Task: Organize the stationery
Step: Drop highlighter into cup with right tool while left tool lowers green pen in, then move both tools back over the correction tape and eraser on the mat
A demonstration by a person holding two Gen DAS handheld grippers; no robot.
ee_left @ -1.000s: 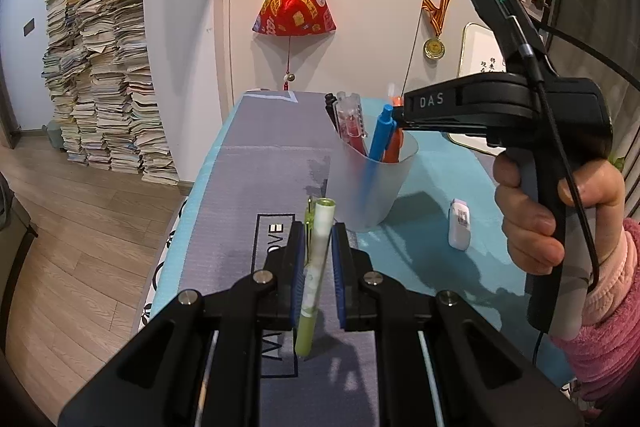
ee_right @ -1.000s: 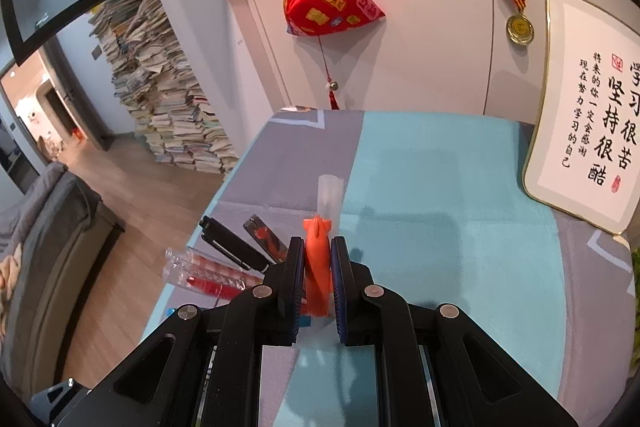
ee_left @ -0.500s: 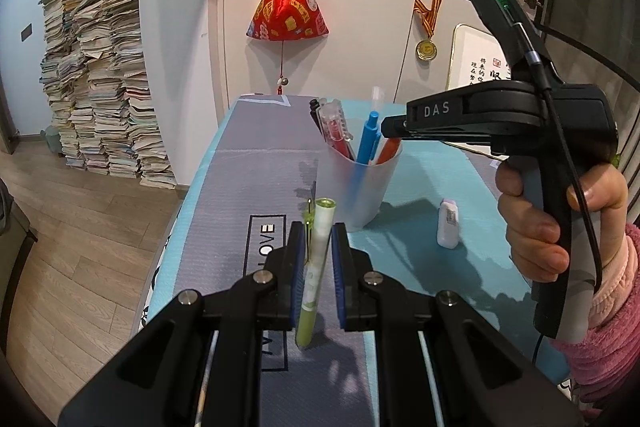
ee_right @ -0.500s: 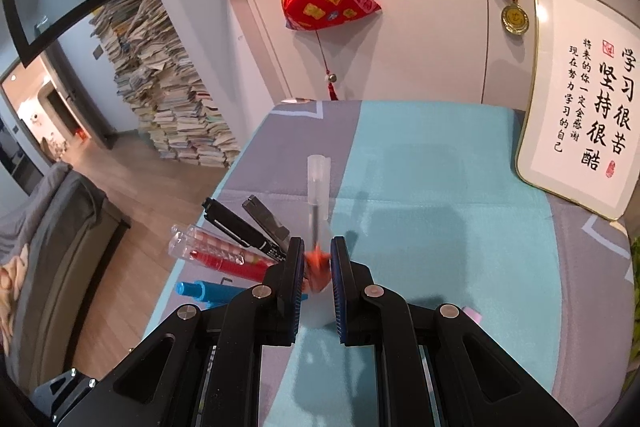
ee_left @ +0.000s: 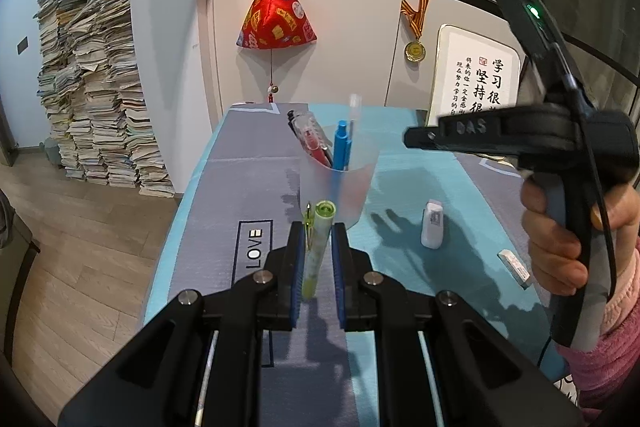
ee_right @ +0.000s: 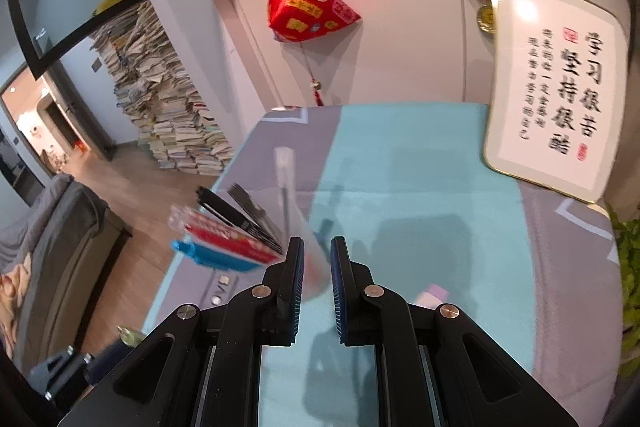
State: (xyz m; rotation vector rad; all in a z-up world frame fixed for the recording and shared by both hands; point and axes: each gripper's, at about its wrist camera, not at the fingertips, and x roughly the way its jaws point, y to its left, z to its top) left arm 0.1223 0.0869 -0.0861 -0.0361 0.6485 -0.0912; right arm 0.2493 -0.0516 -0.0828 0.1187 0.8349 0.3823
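A table [ee_left: 248, 147] covered in a grey and teal cloth is filling the middle of the left wrist view, with a wall rising behind it at the top of the frame. Just above frame centre, a clear plastic cup [ee_left: 338, 187] is standing upright on the cloth, holding a blue pen [ee_left: 342, 151], a red one and some dark ones that are leaning toward its left rim.

At the right edge of the left view, the right gripper [ee_right: 314, 267] is hanging above and to the right of the cup, gripped by a hand in a pink sleeve. In its own view its jaws are standing a little apart with nothing between them, and the cup is showing blurred just past them.

In the lower centre of the left view, the left gripper [ee_left: 314, 259] is pinching a green pen [ee_left: 316, 247] upright between its jaws, just below the cup in the frame and apart from it.

Right of the cup, a small white correction tape [ee_left: 432, 223] and an eraser [ee_left: 514, 265] are lying on the teal part.

The likely risk: the cup looks light and is loaded toward one side, so a pen nudging its rim or the leaning pens could tip it. The green pen is also sitting slightly tilted, so it may catch the rim.
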